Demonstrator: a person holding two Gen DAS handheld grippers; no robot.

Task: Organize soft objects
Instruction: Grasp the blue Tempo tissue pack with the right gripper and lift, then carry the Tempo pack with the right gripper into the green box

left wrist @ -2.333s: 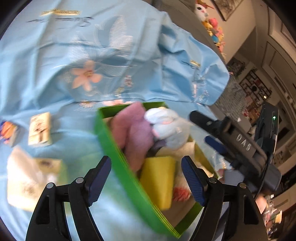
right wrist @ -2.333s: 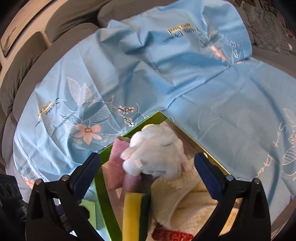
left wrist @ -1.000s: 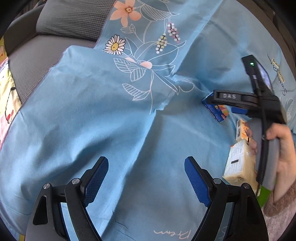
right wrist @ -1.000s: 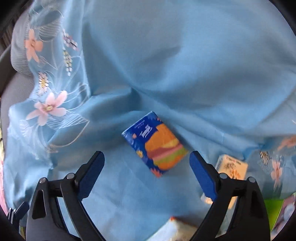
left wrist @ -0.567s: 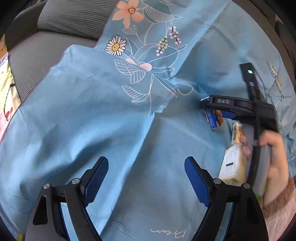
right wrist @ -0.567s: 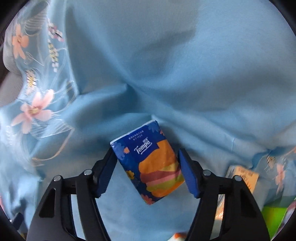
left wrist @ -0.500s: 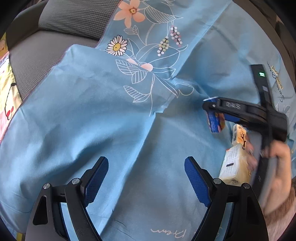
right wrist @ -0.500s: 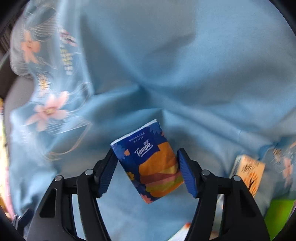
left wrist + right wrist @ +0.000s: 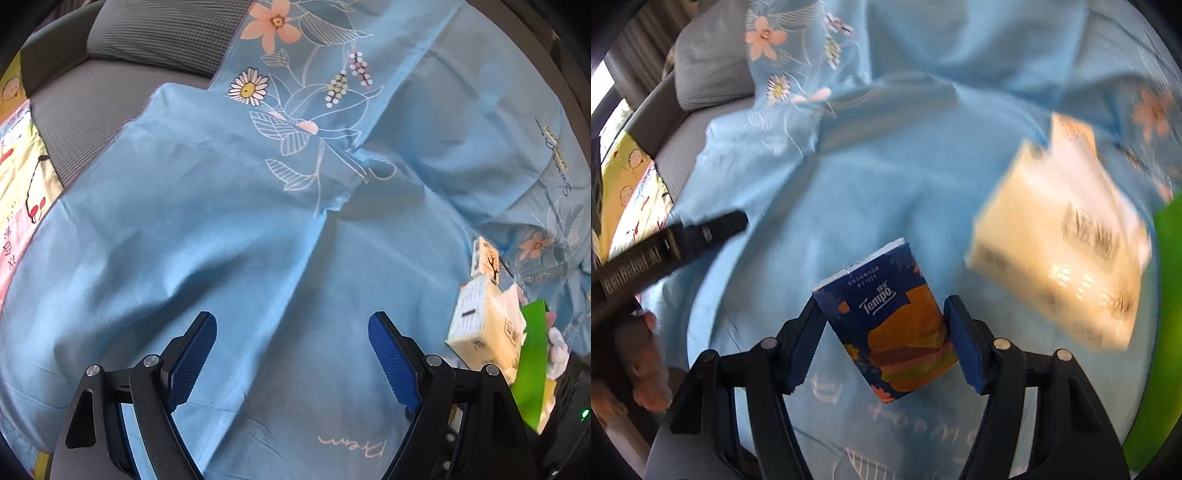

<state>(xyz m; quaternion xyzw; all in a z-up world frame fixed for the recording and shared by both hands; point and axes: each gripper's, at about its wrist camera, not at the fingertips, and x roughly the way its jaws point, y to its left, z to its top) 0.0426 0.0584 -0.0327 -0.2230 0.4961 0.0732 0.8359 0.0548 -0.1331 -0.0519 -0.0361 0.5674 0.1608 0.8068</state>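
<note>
Right claw [image 9: 886, 343] has the blue Tempo tissue pack [image 9: 892, 325] squeezed between its blue pads, though the jaws are easing apart a touch, and the pack hangs tilted above the light blue floral sheet [image 9: 849, 177]. Just right of the pack lies a cream tissue pack [image 9: 1060, 269], blurred, with a green box [image 9: 1160, 332] at the far right edge. Left of the pack, the left claw [image 9: 291, 363] stands wide with only sheet between its pads.
</note>
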